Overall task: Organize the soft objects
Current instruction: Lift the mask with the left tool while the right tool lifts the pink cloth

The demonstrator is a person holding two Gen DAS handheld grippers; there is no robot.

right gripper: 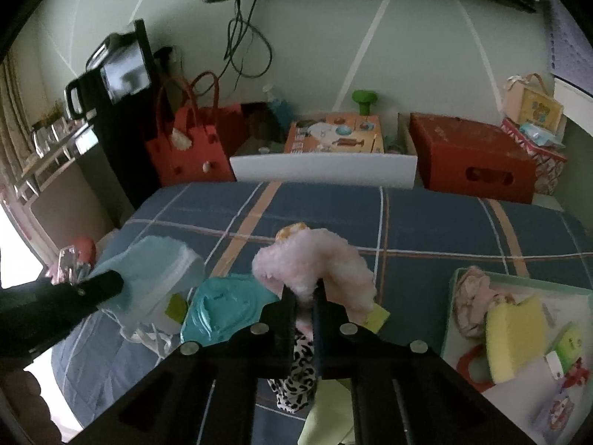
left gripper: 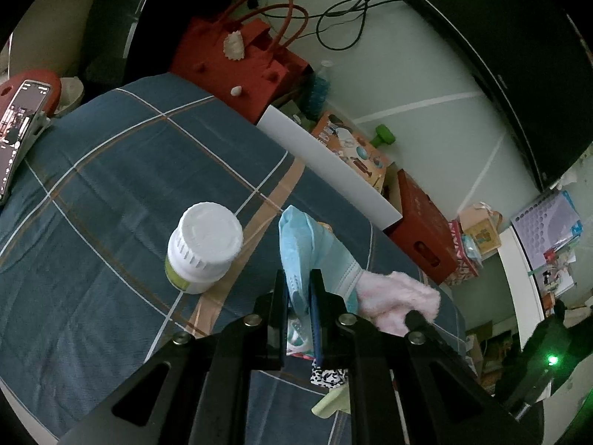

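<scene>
My left gripper [left gripper: 299,278] is shut on a light blue face mask [left gripper: 311,248], held up above the blue plaid bed cover [left gripper: 111,185]. The mask [right gripper: 155,270] also shows at the left of the right wrist view. My right gripper [right gripper: 304,291] is shut on a fluffy pink soft item [right gripper: 318,263], lifted off the cover. That pink item [left gripper: 396,298] hangs just right of the mask. Beneath the grippers lie a black-and-white spotted cloth [right gripper: 300,371], a pale green cloth [right gripper: 326,419] and a teal soft piece [right gripper: 226,307].
A white-lidded bottle [left gripper: 202,246] stands on the cover left of the mask. A pale green tray [right gripper: 454,296] at the right holds a yellow sponge [right gripper: 515,333] and several small items. Beyond the bed are a red bag [right gripper: 189,148], a white board [right gripper: 322,170] and a red box [right gripper: 470,159].
</scene>
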